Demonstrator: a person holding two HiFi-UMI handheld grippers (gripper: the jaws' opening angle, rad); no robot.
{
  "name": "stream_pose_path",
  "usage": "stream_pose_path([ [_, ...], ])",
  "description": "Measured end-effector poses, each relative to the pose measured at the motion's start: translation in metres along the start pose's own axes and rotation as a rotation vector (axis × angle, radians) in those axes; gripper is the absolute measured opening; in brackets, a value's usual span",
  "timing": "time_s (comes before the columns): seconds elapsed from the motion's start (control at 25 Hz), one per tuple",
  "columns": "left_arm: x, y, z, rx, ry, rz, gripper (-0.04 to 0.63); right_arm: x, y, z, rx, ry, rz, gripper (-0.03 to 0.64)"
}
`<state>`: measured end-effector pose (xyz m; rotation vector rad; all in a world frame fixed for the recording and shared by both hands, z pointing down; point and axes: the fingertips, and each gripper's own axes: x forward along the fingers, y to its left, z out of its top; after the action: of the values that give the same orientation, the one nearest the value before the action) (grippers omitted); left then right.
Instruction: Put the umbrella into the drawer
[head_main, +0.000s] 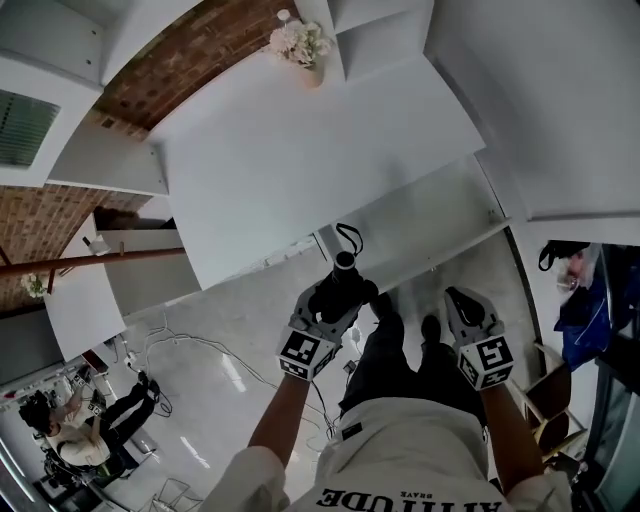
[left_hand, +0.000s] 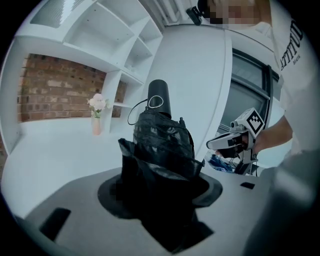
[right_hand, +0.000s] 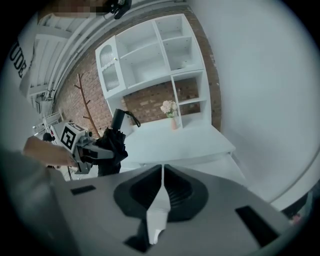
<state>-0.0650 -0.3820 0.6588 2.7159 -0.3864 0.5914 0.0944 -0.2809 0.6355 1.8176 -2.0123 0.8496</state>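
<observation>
- The left gripper is clamped on the folded black umbrella, handle up, just in front of the white desk.
- The right gripper is pinched closed, empty.
- The shirt print is cut off and reads "...ITUDE".

Black umbrella, white desk

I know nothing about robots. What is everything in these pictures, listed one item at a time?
umbrella: one, black, folded, held by the left gripper
desk: one, white, in front of the person
vase of flowers: one, pinkish, far edge of the desk
shelves: one unit, white, against the brick wall
cables: several, white, on the floor
second person: one, dark trousers, far left in head view
left gripper: one, grey, shut on the umbrella
right gripper: one, grey, shut, empty
</observation>
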Motion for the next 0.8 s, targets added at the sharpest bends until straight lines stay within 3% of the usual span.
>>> stream_pose_path([
  [0.44,0.043,0.025,-0.025,0.0,0.081,-0.073,0.247,0.01,0.009,-0.013,0.048,0.023,-0.049,0.035],
  [0.8,0.087,0.03,-0.048,-0.017,0.132,-0.077,0.247,0.016,-0.002,-0.02,0.058,0.025,-0.056,0.035],
])
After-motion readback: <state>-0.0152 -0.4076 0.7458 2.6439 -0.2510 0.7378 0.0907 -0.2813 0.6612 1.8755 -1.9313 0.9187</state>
